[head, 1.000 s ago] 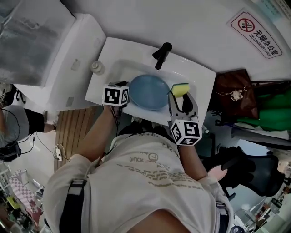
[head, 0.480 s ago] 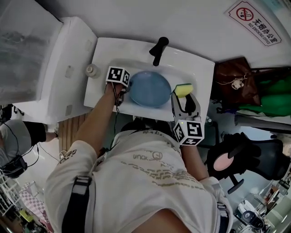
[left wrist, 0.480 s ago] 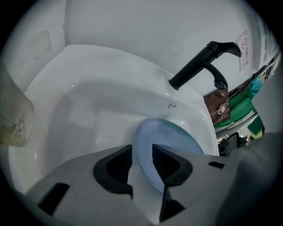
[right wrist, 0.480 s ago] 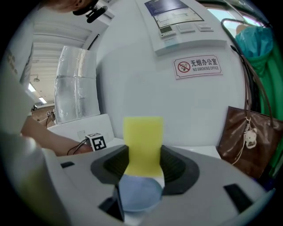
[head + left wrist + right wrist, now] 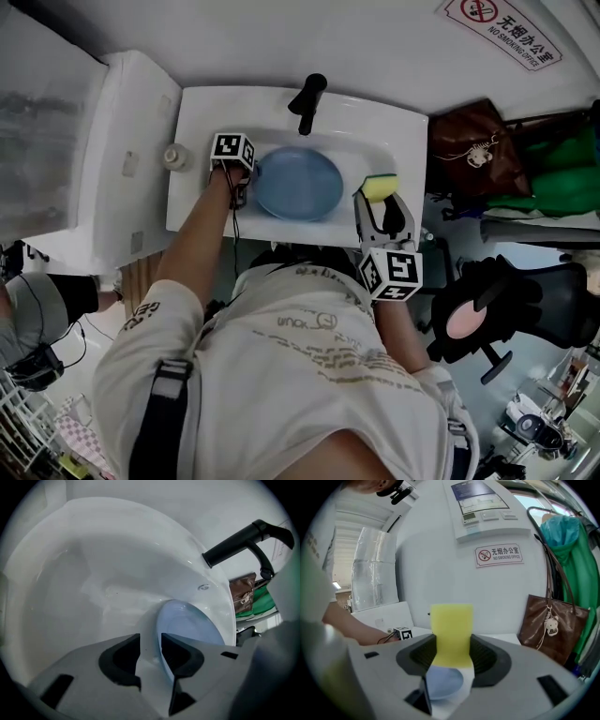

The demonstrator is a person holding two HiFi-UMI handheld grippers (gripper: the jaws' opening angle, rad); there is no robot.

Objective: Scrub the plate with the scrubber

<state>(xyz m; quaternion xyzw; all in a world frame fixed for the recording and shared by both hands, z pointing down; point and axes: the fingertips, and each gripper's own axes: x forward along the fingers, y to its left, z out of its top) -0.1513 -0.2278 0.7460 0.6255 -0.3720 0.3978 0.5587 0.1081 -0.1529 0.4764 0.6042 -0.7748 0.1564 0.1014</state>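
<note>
A blue plate [image 5: 298, 184] lies in the white sink [image 5: 197, 141]. My left gripper [image 5: 241, 184] reaches into the basin at the plate's left rim. In the left gripper view its jaws are opening [image 5: 150, 641]: white basin shows through the gap, and the plate [image 5: 187, 625] rim lies beside the right pad, not pinched. My right gripper [image 5: 380, 202] hovers over the sink's front right corner, shut on the yellow scrubber [image 5: 378, 187]. In the right gripper view the scrubber [image 5: 451, 630] stands upright between the pads, with the plate [image 5: 445, 684] below it.
A black faucet [image 5: 307, 101] stands behind the basin. A small bottle [image 5: 173, 157] sits on the sink's left ledge, next to a white unit [image 5: 112, 159]. A brown bag [image 5: 473, 155] hangs to the right of the sink. An office chair [image 5: 487, 300] stands at the right.
My left gripper has moved from the sink's front edge back into the basin, along the plate's left rim. The right gripper still holds the scrubber in about the same place.
</note>
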